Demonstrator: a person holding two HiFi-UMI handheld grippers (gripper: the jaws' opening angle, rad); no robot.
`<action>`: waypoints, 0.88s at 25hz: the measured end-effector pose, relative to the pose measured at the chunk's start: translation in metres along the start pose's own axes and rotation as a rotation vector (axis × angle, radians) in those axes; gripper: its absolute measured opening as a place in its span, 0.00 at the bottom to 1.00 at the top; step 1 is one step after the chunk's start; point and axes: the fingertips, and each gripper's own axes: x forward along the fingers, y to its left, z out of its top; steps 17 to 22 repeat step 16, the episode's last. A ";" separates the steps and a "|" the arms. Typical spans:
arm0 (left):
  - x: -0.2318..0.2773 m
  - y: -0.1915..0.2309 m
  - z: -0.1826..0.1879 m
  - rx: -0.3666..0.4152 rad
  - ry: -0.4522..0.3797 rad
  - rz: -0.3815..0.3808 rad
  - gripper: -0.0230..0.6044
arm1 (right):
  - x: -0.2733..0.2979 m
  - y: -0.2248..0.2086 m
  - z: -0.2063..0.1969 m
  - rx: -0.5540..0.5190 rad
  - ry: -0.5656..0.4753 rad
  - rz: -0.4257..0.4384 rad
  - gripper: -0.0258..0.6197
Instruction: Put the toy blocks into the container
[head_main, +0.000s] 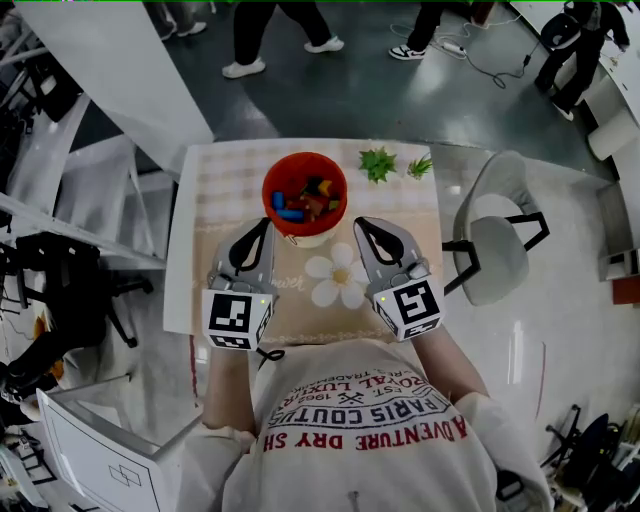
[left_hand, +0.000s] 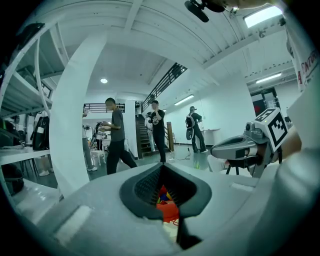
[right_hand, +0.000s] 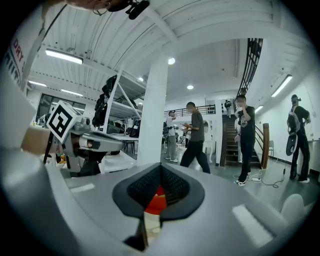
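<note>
toy blocks (head_main: 305, 200) lie heaped in the red container (head_main: 290, 163) at the far middle of the surface (head_main: 215, 180). left tongs (head_main: 265, 226) and right tongs (head_main: 362, 225) hover just short of it, both closed and empty. nothing looks loose, so keep clear of the rim.

1. We wear a white T-shirt (head_main: 300, 455) w/ red & dark lettering; white sleeves (head_main: 497, 432).
2. Left gripper (head_main: 265, 224): grey shell, black jaw edging.
3. Right gripper (head_main: 362, 223): same grey/black build.
4. Left cube (head_main: 236, 318) & right cube (head_main: 414, 306): white, black square markers.
5. Close up, the pads (left_hand: 145, 187) are black, ribbed.
</note>
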 end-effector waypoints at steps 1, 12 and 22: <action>0.000 -0.001 0.000 0.001 -0.001 0.001 0.05 | 0.000 0.000 0.000 0.001 0.002 -0.003 0.04; 0.001 -0.007 0.004 0.002 -0.004 -0.008 0.05 | -0.001 -0.001 0.003 0.004 -0.004 0.002 0.04; 0.003 -0.007 0.007 0.001 -0.003 0.002 0.05 | -0.001 -0.003 0.003 -0.001 0.001 0.007 0.04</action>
